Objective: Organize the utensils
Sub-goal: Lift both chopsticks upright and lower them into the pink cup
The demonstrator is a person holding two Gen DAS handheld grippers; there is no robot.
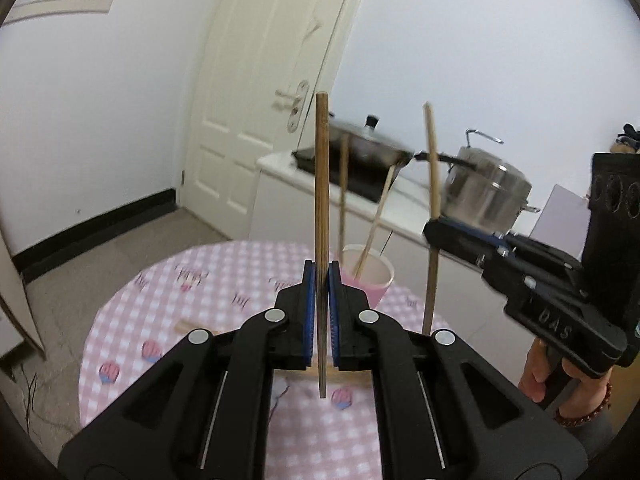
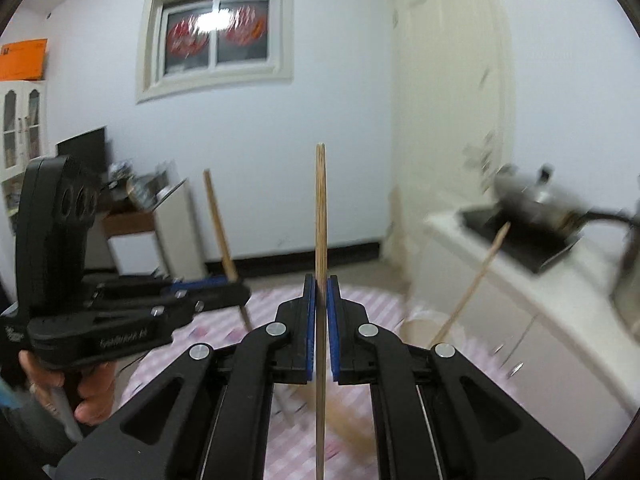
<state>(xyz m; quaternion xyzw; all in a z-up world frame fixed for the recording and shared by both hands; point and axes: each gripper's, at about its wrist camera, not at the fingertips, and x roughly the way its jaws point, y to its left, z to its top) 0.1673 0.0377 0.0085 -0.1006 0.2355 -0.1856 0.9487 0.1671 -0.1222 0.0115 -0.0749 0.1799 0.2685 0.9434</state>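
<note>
L gripper [image 1: 321,280] jaws clamp an upright chopstick [image 1: 322,184], R gripper [image 2: 320,294] jaws clamp another chopstick [image 2: 320,216], pink cup [image 1: 370,276] just beyond L jaws.

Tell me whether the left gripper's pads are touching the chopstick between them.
Touching. The left wrist view shows the left gripper shut on the upright chopstick, both blue pads pressed against its sides with no gap.

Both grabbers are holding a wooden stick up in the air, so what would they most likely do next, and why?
Probably carry one chopstick over the pink cup and lower it in. The left gripper and right gripper each clamp a chopstick upright, above the checked tablecloth, and the cup already holds two others.
</note>
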